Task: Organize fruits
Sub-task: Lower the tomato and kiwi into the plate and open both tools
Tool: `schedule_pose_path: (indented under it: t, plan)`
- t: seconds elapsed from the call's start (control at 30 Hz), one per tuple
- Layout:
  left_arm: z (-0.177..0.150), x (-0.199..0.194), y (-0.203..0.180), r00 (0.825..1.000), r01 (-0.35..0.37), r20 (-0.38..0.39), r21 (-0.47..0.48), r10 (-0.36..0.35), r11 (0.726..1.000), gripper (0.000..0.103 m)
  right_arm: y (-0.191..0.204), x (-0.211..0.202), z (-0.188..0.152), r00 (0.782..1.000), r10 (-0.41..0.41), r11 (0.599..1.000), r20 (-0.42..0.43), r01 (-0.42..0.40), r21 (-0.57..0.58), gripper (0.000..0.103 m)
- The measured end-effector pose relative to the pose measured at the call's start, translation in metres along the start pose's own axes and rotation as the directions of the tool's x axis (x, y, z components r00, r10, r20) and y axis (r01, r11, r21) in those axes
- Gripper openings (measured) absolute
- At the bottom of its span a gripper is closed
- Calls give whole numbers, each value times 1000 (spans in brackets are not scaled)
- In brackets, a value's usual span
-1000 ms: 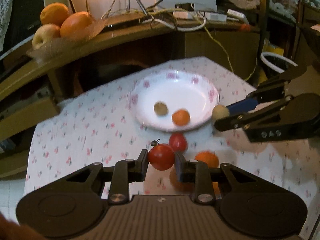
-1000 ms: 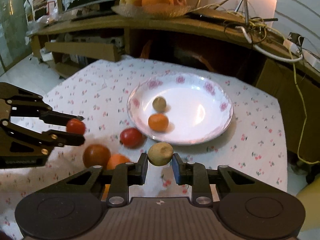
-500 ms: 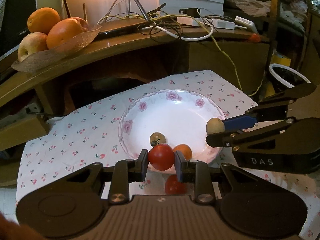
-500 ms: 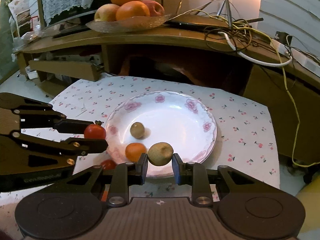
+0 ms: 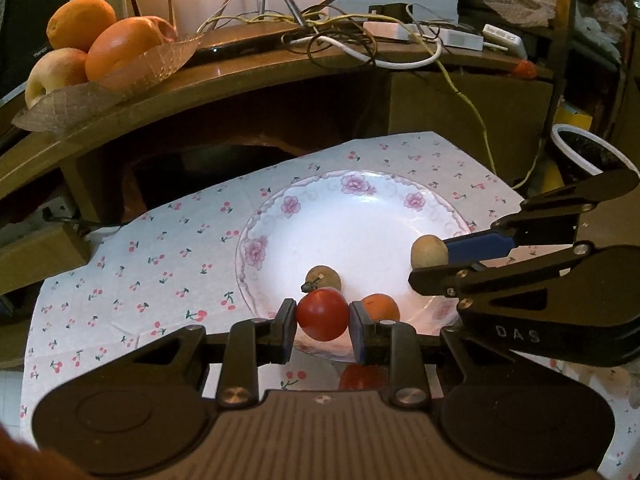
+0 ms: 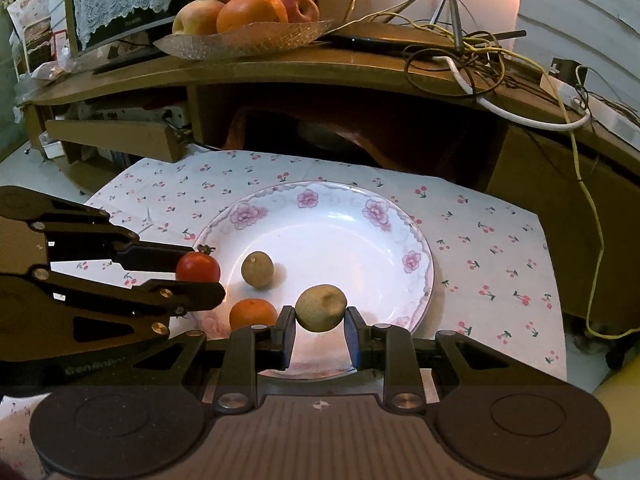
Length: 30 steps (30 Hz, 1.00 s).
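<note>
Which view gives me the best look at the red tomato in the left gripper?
The left wrist view: the red tomato sits large and centred between the left gripper fingers, over the plate near rim. The right wrist view shows it smaller, side-on, its lower part hidden by the lower finger.

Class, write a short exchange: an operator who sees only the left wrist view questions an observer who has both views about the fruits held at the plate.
Operator: My left gripper pinches the red tomato. Is the tan fruit in the right gripper held squarely?
Observer: Yes, the right wrist view shows a finger pressing it on each side.
Operator: Where is my tomato over the plate?
Observer: Over the rim on your gripper's side, not the middle.
Operator: Do the small brown fruit and the orange touch? My finger hides that.
Observer: No, white plate shows between them.
</note>
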<state>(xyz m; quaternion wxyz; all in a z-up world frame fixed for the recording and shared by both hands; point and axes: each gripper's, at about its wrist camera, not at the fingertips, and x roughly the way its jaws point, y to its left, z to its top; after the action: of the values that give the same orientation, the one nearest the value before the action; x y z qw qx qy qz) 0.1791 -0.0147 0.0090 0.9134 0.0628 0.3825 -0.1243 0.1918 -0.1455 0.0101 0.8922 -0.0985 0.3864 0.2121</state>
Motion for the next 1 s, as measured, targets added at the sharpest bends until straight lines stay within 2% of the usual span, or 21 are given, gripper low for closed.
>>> schedule_pose_path:
  t: [0.17, 0.6, 1.0]
  plan:
    - [0, 2, 0, 1000, 4, -13, -3, -4, 1000, 34, -2, 2, 1, 1000, -4, 1000, 3, 4, 8, 28]
    - [6, -12, 5, 1000, -9, 26, -19, 9, 1000, 35, -6, -8, 1, 1000, -9, 1000, 30, 9, 19, 31]
    - [1, -21, -2, 1000, 18, 18, 7, -18, 1000, 35, -9, -14, -4, 1000, -1, 1000, 20, 1, 18, 32]
